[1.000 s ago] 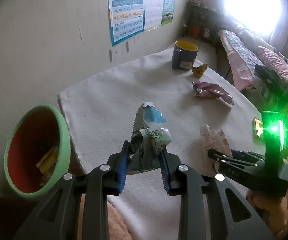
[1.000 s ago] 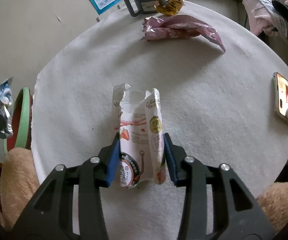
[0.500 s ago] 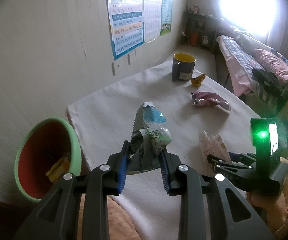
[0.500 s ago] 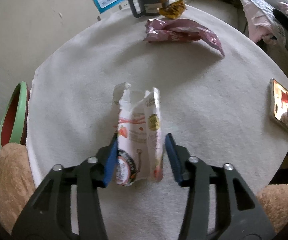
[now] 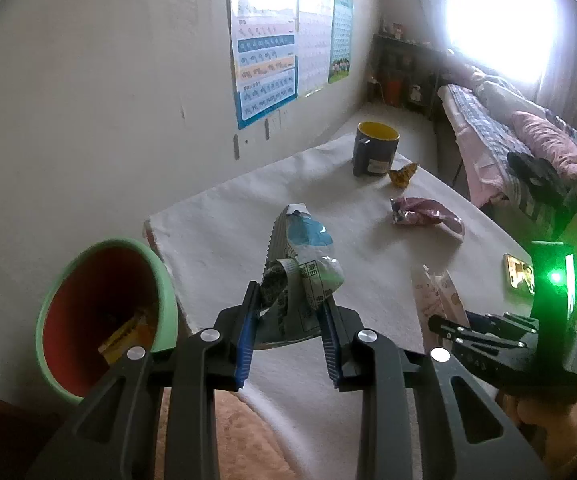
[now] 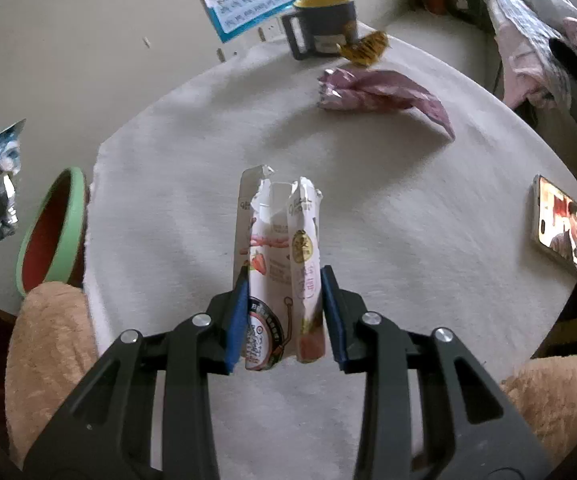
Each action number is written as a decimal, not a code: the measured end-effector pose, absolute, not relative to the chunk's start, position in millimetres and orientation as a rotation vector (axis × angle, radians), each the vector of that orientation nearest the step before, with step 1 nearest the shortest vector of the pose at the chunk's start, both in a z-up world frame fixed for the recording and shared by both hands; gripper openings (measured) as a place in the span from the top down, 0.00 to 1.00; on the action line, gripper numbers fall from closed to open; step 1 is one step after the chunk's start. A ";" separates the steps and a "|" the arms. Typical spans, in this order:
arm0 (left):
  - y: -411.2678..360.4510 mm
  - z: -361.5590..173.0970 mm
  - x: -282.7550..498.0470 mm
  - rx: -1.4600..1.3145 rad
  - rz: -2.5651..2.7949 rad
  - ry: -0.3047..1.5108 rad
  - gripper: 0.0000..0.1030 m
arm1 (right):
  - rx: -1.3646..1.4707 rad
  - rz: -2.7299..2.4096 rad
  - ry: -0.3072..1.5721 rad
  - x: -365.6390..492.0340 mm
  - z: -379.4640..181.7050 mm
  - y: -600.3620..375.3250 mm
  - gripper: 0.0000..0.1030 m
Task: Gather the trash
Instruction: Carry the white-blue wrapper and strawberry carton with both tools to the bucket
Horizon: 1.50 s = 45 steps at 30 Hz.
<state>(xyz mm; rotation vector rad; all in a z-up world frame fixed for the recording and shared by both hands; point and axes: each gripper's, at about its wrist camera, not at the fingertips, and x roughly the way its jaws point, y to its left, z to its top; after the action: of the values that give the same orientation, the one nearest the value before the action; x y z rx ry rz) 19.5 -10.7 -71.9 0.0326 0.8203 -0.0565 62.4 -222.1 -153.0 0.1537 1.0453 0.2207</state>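
- Since a second ago both grippers have risen a little above the table (image 6: 408, 240), each carrying its wrapper, and the green bin (image 5: 164, 300) now sits further right in the left wrist view.
- The right gripper (image 6: 284, 312) has just been closing its jaws; its blue pads now press on both sides of a white-and-pink strawberry snack packet (image 6: 280, 248), torn open at the top and standing upright between them.
- The left gripper (image 5: 288, 324) stands at a narrow gap, clamped on a crumpled blue-and-white wrapper (image 5: 304, 256) that sticks up above the fingers.
- The green bin with its red inside is beside the table's left edge, below table level, with a yellow wrapper (image 5: 128, 334) lying in it.
- On the table lie a purple wrapper (image 6: 380, 92) and, beyond it, a small yellow wrapper (image 6: 364, 48) just beside a dark mug (image 6: 324, 24) with a yellow interior.
- A phone (image 6: 564, 232) with a lit screen lies near the table's right edge.
- Posters (image 5: 268, 56) hang on the wall behind.
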 end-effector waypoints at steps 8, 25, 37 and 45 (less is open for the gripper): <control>4.4 -73.4 18.7 -0.012 -0.051 0.815 0.74 | 0.106 0.257 1.005 51.6 -132.8 -200.0 0.67; 74.4 -73.0 14.4 -0.143 0.056 0.783 0.74 | 0.085 0.402 0.961 50.6 -79.2 -131.2 0.67; 109.4 -72.7 8.8 -0.177 0.111 0.761 0.74 | 0.045 0.451 0.975 53.9 -75.2 -94.8 0.67; 129.5 -77.9 8.9 -0.204 0.143 0.768 0.74 | 0.017 0.482 0.995 58.4 -79.4 -70.7 0.67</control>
<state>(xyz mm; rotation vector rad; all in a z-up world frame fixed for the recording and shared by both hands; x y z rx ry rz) 8.9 129.5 -77.9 -0.2042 0.7679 0.1431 58.4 -70.7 -79.4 0.0171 0.9946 0.4822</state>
